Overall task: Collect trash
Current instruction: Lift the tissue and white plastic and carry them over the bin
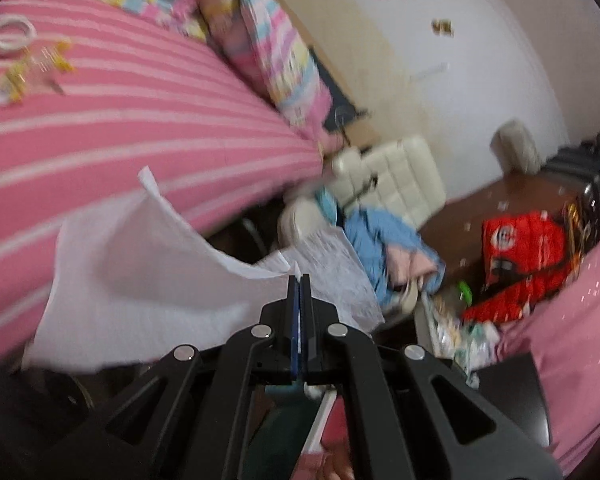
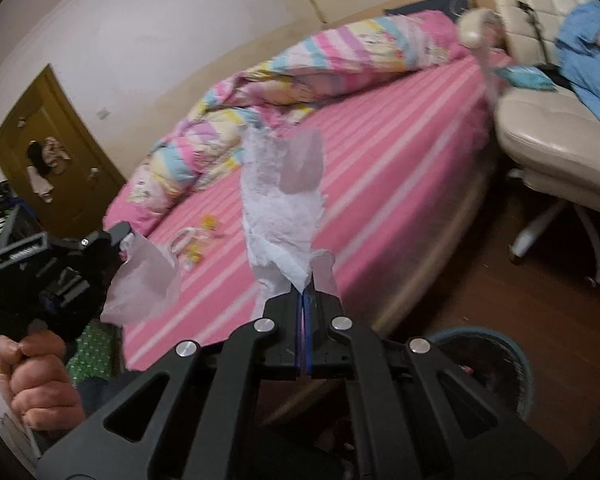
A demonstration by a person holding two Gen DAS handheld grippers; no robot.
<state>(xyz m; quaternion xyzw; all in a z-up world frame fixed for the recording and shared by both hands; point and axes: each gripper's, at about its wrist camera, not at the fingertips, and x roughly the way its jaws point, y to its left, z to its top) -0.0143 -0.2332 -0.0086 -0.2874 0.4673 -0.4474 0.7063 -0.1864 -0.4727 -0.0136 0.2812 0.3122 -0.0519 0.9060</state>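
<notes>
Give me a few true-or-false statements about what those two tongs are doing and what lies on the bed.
1. Both tongs are shut on white tissue. True: the left tongs pinch a smooth tissue, and the right tongs pinch a crumpled tissue.
2. The bed has a plain blue sheet. False: the sheet is pink with white stripes.
3. Small litter lies on the bed. True: yellow wrappers and a white ring lie on it.
4. The quilt is on the floor. False: the quilt is bunched up on the bed.
5. A bin stands by the bed. True: a round bin stands on the floor beside it.
</notes>
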